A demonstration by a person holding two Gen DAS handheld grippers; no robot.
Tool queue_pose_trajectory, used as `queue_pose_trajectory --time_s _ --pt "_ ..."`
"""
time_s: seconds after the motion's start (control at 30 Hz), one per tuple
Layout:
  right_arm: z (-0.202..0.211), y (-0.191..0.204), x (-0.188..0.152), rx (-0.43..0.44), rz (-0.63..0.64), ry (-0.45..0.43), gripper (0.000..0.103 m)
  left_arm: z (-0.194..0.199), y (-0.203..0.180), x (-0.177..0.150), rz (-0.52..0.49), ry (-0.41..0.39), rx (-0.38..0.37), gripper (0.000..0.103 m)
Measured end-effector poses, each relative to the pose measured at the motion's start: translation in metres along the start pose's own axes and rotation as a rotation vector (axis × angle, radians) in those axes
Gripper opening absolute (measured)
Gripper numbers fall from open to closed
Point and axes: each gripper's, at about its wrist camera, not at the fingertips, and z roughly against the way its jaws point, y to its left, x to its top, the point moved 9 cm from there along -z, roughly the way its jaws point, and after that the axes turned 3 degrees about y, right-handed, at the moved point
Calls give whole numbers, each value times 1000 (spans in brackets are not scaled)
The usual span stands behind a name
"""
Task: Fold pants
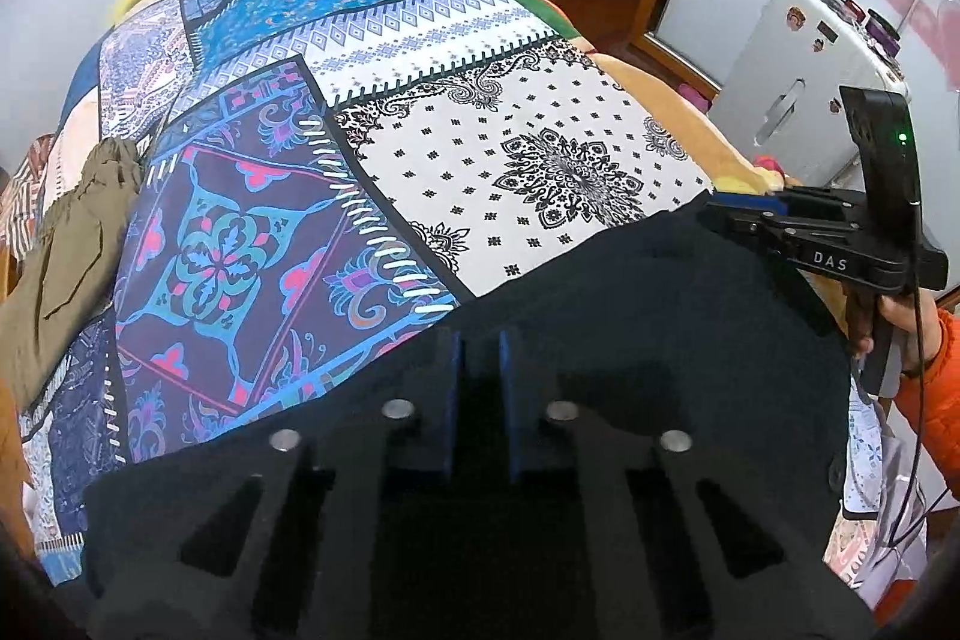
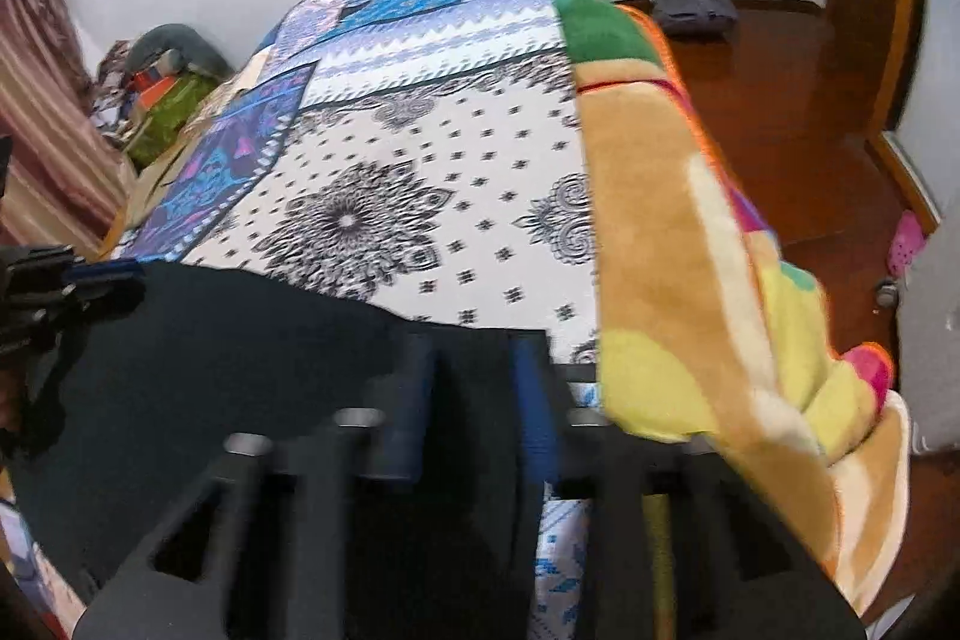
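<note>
The left tool (image 1: 479,358) filled the bottom of its own view, its blue-padded fingers (image 1: 445,400) drawn close together over the dark fabric of the black pants (image 1: 630,292), with a narrow strip of the cloth showing in the slit between them. The pants lay as a flat, dark, featureless sheet across the lower part of both frames, on the patchwork bedspread (image 1: 372,100) of the bed, their far edge running diagonally against the white panel with the black mandala print. At the right of the left view, the right tool (image 1: 747,208) reached in from a hand in an orange sleeve (image 1: 936,388), its tips at the pants' far right corner. In its own blurred view the right tool (image 2: 480,388) stood narrow over the pants' edge; whether the pads pressed the cloth could not be told. An olive garment (image 1: 66,244) lay at the left edge.
</note>
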Motion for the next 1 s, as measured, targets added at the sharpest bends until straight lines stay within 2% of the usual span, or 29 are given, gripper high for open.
queue_pose_trajectory --time_s 0.03,0.13,0.5,0.6,0.7,0.8,0.87,0.9,0.93,1.0 --pt "1 1 0 -8 9 -1 11 0 -1 0 -8 -2 -1 3" --pt "5 4 2 -31 47 -16 8 5 -2 2 -5 -20 15 2" --pt "41 2 16 -83 70 -141 6 32 2 19 -2 -88 44 0" --pt "35 -1 16 -112 66 -133 6 23 4 21 8 -66 53 1" --pt "23 -15 13 -151 32 -80 6 8 8 18 6 -22 91 1" --pt "26 -28 9 -171 -20 -51 7 16 17 18 37 -39 114 2" --pt "36 -23 8 -159 -12 -54 10 34 25 21 76 -84 96 5" --pt "40 -19 7 -160 -1 -53 20 46 30 22 97 -110 96 6" --pt "45 -15 8 -162 11 -52 35 54 34 22 108 -124 100 8" --pt "54 -1 10 -154 38 -65 48 78 48 19 138 -156 114 9"
